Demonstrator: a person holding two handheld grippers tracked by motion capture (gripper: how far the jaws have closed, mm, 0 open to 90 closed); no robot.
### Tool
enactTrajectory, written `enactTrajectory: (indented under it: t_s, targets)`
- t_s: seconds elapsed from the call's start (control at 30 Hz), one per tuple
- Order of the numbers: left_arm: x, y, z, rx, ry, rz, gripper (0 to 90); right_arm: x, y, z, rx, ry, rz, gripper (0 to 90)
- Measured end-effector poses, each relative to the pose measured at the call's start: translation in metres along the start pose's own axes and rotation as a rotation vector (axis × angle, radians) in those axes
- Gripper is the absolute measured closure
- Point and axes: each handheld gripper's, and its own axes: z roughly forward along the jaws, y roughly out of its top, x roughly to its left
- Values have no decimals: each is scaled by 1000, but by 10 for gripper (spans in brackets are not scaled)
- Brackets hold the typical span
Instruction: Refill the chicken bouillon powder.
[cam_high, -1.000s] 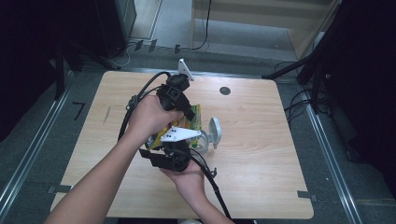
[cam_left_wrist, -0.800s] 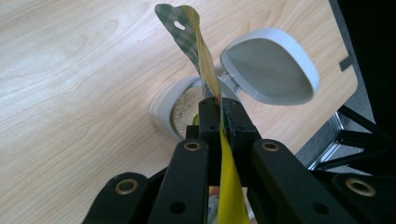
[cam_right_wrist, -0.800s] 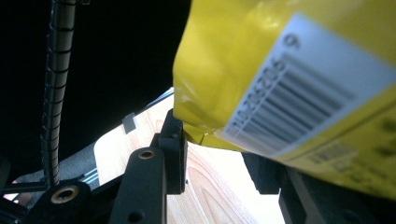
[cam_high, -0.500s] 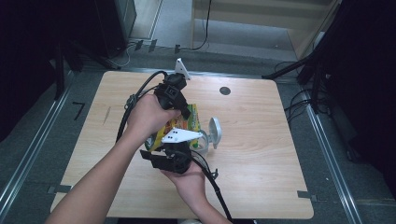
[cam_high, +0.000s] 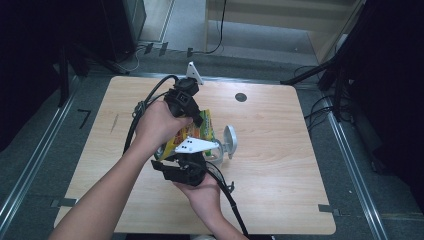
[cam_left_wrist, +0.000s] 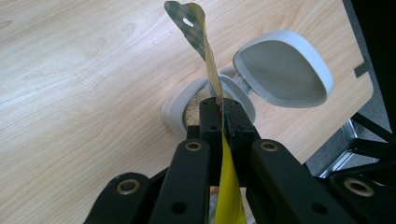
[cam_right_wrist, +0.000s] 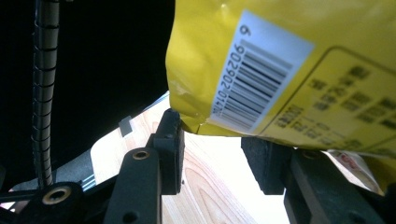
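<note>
Hands meet at the centre of the high view, each carrying a hand-held gripper. Nearest, low in the frame, the right hand-held gripper (cam_high: 197, 159) has its jaws apart; they have just been opening, and the bottom edge of the yellow packet (cam_right_wrist: 289, 70) hangs above the gap, touching neither pad as far as I can see. Above it the left hand-held gripper (cam_left_wrist: 220, 116) is clamped on the packet's thin sealed edge, holding it upright over the white container (cam_left_wrist: 184, 105) — lid (cam_left_wrist: 282, 70) flipped back, pale grains inside — on the worktop (cam_high: 280, 150). The packet looks light, soft and slick; film like this crumples and slips, so the flat seam or a bottom corner is the best place to grip — not the loose middle.
</note>
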Motion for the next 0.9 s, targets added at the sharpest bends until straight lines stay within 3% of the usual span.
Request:
enactTrajectory:
  t_s: [0.33, 0.9]
  targets:
    - [-2, 3, 3, 7, -24, 20, 884, -1, 3, -4, 4, 1, -2, 617]
    - [3, 6, 6, 12, -77, -11, 871, -2, 6, -5, 14, -3, -6, 623]
